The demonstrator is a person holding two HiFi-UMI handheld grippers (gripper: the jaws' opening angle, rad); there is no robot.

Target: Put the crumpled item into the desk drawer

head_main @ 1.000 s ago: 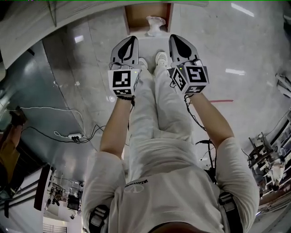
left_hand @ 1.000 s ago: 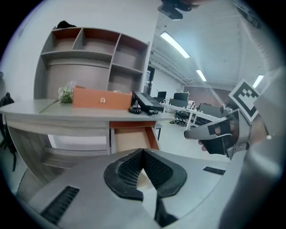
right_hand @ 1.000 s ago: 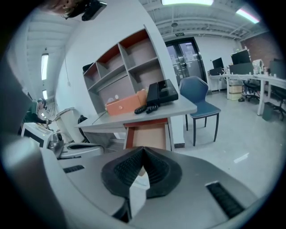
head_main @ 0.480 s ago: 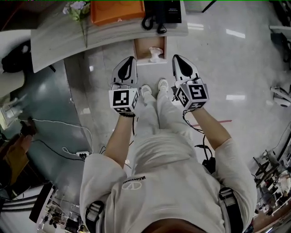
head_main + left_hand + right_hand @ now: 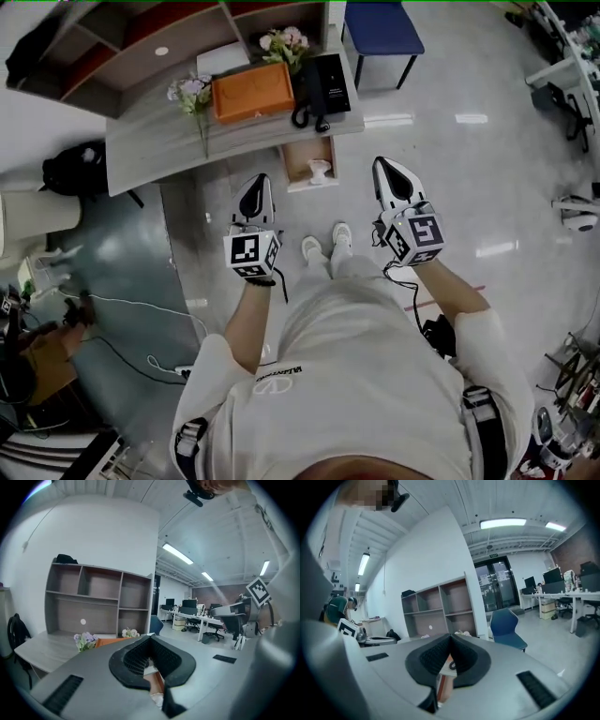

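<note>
the crumpled item [image 5: 321, 170] is showing only as a small pale lump in the head view, too small for its material to be made out. the drawer [image 5: 298, 161] holding it is standing open, its back end running under the edge of the bench [image 5: 159, 141]. in both tool views the grey tool bodies are filling the lower half of the picture, leaving just a thin slit below the tips; through the left one a strip of brown and white is showing, not clear enough to name. the person's head is being cut off at the bottom of the head view.

the item is lying inside the drawer, well apart from both tools. the left tool [image 5: 257, 187] is hanging in the air below and left of the drawer, and the right tool [image 5: 389, 173] is hanging to its right, so the item is sitting between them and a little beyond their tips. neither tool is touching it.

the left tool [image 5: 150, 639] is pressing its jaws together on nothing. the right tool [image 5: 450, 637] is doing the same, tips meeting and empty.

counted: two tools, one crumpled item, one open drawer. on the bench one orange box [image 5: 251, 91], one telephone [image 5: 326, 84] and two bunches of flowers [image 5: 192, 92] are resting; one blue chair [image 5: 380, 28] is standing behind it.
</note>
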